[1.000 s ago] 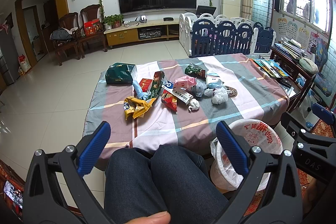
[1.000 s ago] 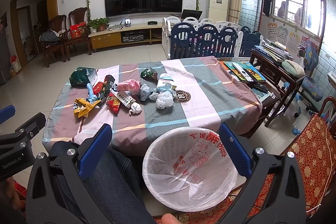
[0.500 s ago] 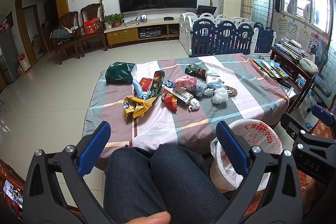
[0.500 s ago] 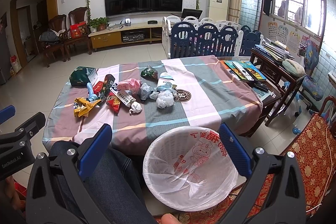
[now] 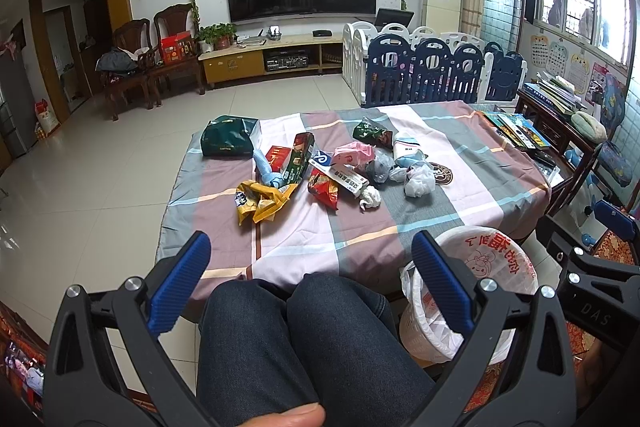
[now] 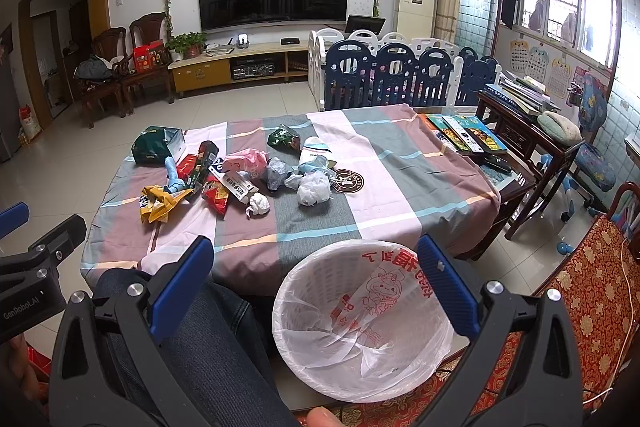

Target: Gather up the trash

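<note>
Left wrist view: left tool [image 5: 310, 283] gapes wide, empty, over denim knees; wrappers [image 5: 320, 167] at centre of the worktop [image 5: 460, 203]. Right tool [image 6: 316, 287] likewise wide, empty, over the lined bin [image 6: 362, 323].

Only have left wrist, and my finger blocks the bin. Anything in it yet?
Observer: Right wrist looks straight into the bin: just the liner, no trash inside.
Operator: Right gripper state? I only see its edge.
Observer: Right gripper is open, fingers wide apart, nothing between them, hanging above the bin.
</note>
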Motion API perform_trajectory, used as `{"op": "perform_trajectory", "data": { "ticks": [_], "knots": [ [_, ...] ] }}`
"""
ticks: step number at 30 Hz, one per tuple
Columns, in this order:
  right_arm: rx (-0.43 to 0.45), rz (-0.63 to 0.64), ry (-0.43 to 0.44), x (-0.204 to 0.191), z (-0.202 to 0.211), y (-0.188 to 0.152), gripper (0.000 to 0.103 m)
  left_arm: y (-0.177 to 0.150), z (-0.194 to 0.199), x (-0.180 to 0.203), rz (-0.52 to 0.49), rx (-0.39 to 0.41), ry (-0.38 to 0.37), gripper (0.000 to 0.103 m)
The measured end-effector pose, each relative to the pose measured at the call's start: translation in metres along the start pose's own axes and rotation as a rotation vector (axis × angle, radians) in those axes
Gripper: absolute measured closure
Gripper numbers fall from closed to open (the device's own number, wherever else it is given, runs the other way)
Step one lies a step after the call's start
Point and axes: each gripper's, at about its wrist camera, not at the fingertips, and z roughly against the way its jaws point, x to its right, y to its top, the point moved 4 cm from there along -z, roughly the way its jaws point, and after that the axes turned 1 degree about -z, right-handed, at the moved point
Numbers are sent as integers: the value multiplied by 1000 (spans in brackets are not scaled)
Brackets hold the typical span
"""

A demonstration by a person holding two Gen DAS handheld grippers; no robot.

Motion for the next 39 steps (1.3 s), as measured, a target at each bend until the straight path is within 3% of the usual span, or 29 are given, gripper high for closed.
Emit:
{"op": "perform_trajectory", "data": {
  "ticks": [34, 39],
  "knots": [
    [-9, -4, 2, 1, -3, 0, 3, -6, -2, 1, 1, -13, -2, 3],
    [-11, -12, -1, 1, -3, -13, 3, -13, 4, 2, 4, -11, 0, 3]
  ]
}}
